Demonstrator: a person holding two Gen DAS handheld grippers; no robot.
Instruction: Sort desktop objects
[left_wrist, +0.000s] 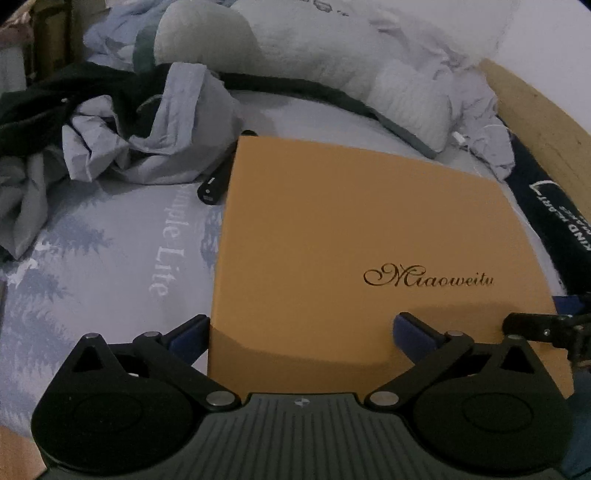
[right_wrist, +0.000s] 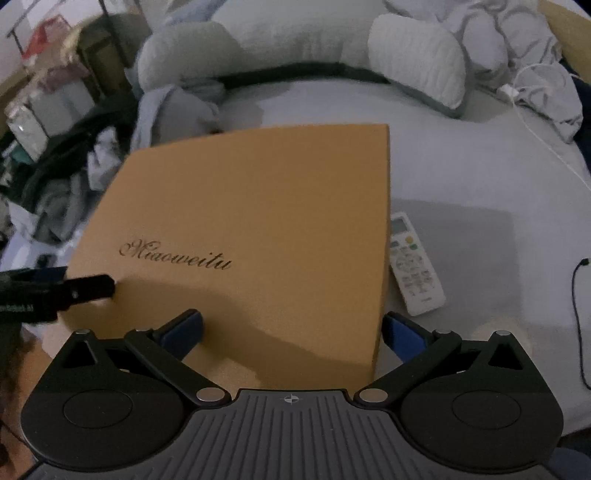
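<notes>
Miaoweitu box (left_wrist: 354, 236) lies on the bed between both grippers, jaws spread, nothing grasped; remote control (right_wrist: 415, 264) and black pen (left_wrist: 218, 177) remain unsorted.

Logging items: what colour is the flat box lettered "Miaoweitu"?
Mustard-yellow flat box with dark script lettering; clearest in the right wrist view.

Each gripper (left_wrist: 301, 328) (right_wrist: 291, 328) is built of black linkage arms, silver rivets, a ribbed grey housing with a crosshair mark, and blue-padded fingers (left_wrist: 413, 334)
</notes>
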